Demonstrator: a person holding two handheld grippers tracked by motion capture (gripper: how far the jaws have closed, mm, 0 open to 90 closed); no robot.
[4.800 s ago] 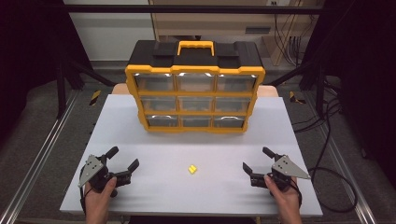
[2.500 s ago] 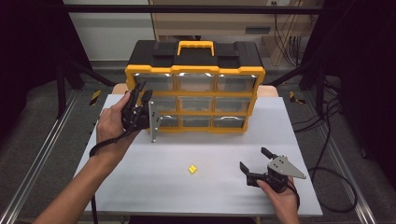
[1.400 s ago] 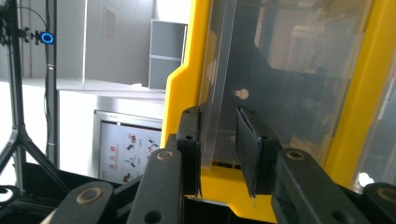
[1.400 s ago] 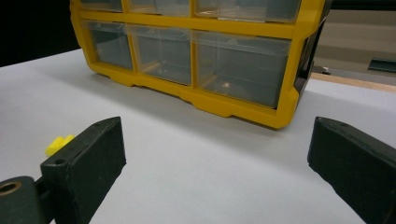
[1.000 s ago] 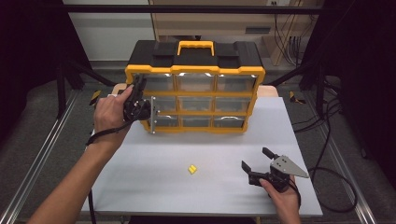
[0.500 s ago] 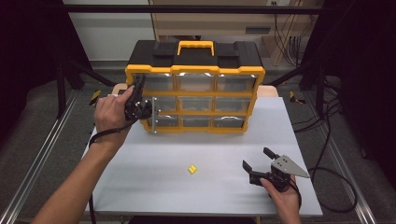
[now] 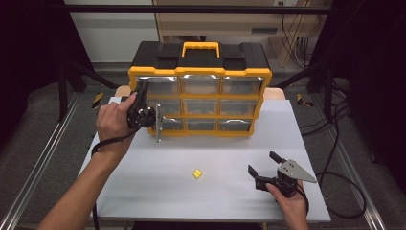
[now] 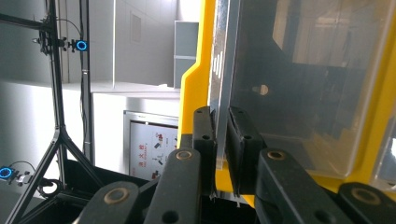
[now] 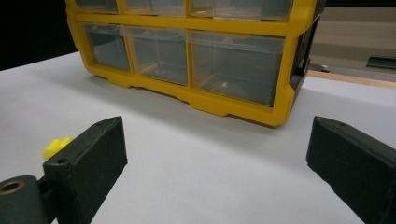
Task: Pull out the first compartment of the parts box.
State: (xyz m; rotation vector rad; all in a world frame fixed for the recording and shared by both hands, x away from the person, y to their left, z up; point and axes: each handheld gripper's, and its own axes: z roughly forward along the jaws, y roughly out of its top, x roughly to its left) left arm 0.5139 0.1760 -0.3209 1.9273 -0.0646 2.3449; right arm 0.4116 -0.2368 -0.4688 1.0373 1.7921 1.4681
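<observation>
High view: the yellow and black drawer cabinet (image 7: 199, 91) stands at the far side of the white table (image 7: 143, 196), and everything here is placed from it. The left gripper (image 7: 155, 117) is at the cabinet's left column of drawers, at its front face, held by the person's left hand (image 7: 114, 122). Its jaws have just been closing, and in the left gripper view the two black pads are pinched on the thin clear lip of a drawer (image 8: 299, 84), with that lip's edge running up between them. From the high view this looks like the middle drawer of the left column, though the hand hides part of it and I cannot be sure of the row.

Well in front of the cabinet, near the table's near edge and toward its right side, the right gripper (image 7: 265, 165) rests in the person's right hand (image 7: 289, 206). Its jaws stand wide apart with nothing between them. A small yellow block (image 7: 197, 173) lies on the table in front of the cabinet's middle, apart from the right gripper and to its left.
</observation>
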